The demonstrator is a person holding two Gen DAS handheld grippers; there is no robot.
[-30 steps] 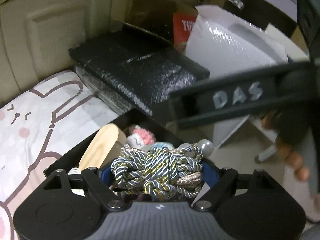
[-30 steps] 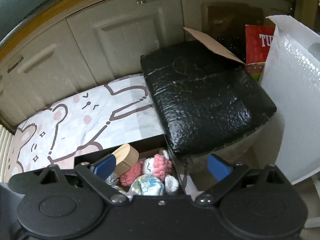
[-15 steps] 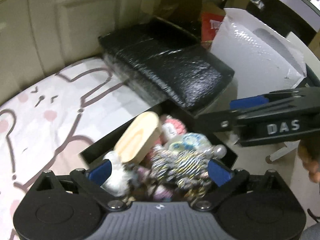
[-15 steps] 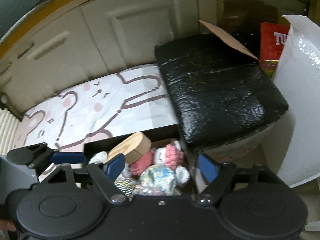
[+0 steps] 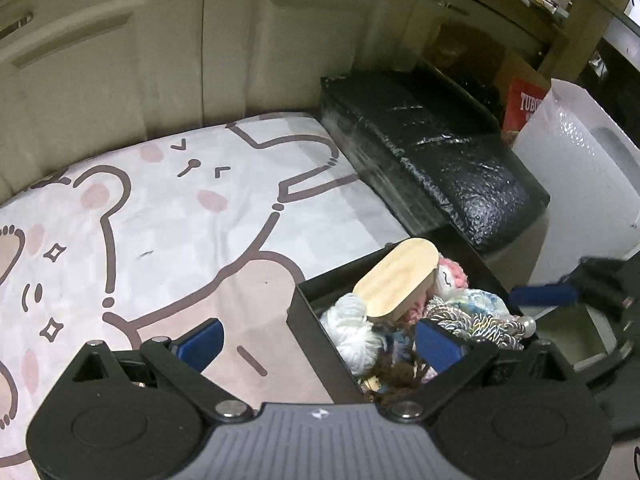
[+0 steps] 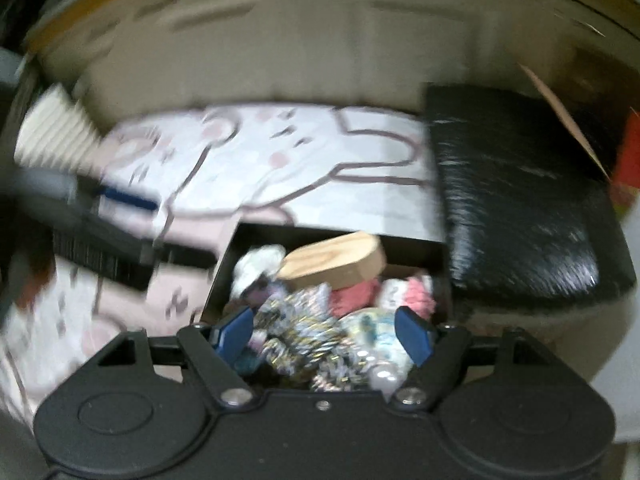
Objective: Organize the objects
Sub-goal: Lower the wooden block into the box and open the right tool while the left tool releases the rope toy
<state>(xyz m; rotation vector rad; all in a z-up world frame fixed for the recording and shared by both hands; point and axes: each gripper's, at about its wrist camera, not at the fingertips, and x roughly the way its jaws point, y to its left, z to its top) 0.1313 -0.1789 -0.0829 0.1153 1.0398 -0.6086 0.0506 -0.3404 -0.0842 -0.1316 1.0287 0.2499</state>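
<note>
A black open box (image 5: 304, 312) sits on the bear-print sheet and holds several items: a wooden oval block (image 5: 396, 276), a white yarn bundle (image 5: 352, 328), a pink crochet toy (image 5: 452, 276) and a grey-gold braided rope (image 5: 476, 324). My left gripper (image 5: 316, 344) is open and empty, over the box's left wall. My right gripper (image 6: 324, 332) is open and empty, just above the box (image 6: 232, 256); its view is blurred. The rope (image 6: 304, 328) lies between its fingers. The block (image 6: 336, 260) lies at the box's back.
A black wrapped bundle (image 5: 432, 152) lies right of the sheet (image 5: 160, 208), against beige cabinet doors (image 5: 120, 52). A white bubble-wrap roll (image 5: 592, 172) and a red carton (image 5: 524, 104) stand at far right. The right gripper's blue pad (image 5: 544, 294) shows in the left wrist view.
My left gripper opened, let the braided rope drop into the box, and drew back left. My right gripper swung over the box and narrowed slightly.
</note>
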